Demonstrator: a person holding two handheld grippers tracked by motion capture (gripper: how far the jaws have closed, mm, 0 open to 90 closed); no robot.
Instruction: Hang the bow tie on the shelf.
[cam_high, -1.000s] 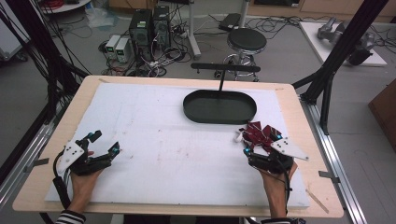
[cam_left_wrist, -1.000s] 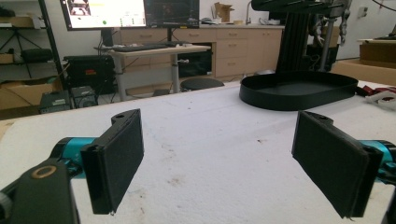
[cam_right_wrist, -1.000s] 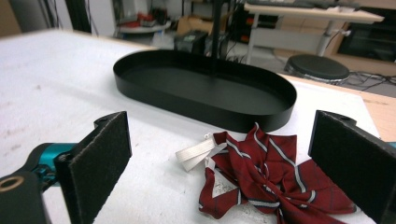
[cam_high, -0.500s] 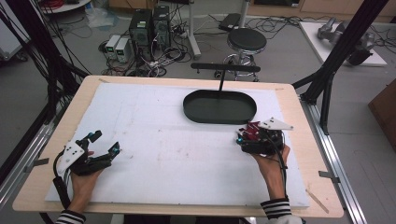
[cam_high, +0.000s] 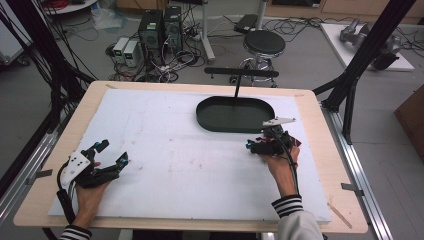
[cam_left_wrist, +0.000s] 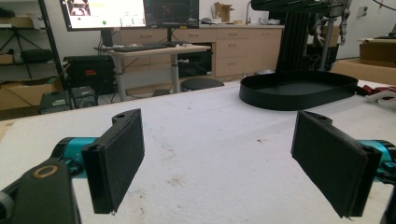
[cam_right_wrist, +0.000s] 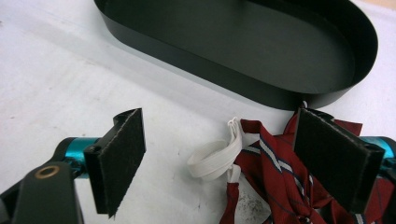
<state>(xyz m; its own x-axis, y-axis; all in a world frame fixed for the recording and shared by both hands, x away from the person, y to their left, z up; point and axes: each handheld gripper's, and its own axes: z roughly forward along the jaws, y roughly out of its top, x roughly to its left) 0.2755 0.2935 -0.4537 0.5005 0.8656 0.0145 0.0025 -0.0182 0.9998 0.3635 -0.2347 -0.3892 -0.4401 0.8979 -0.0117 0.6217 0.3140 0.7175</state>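
While the left gripper (cam_high: 107, 155) rests near the front left corner of the worktop (cam_high: 165, 150) just as it did a second ago, its jaws wide apart and holding nothing, the right gripper (cam_high: 252, 146) has moved forward and turned toward the black oval tray (cam_high: 235, 114). A second ago it was lower on the worktop, with the red striped bow tie (cam_right_wrist: 280, 172) showing beside it; now the hand covers most of the cloth in the high view, and the gripper is just beside the tray's near rim. In the right gripper view the jaws stand open, one on bare worktop and the other over the bow tie, with the white elastic strap (cam_right_wrist: 215, 158) lying between them. The bow tie is on the worktop, just outside the tray wall, not inside it. I judge that the right gripper is placed for a grasp of the bow tie or its strap but has not closed yet, so the lift into the tray is not yet done
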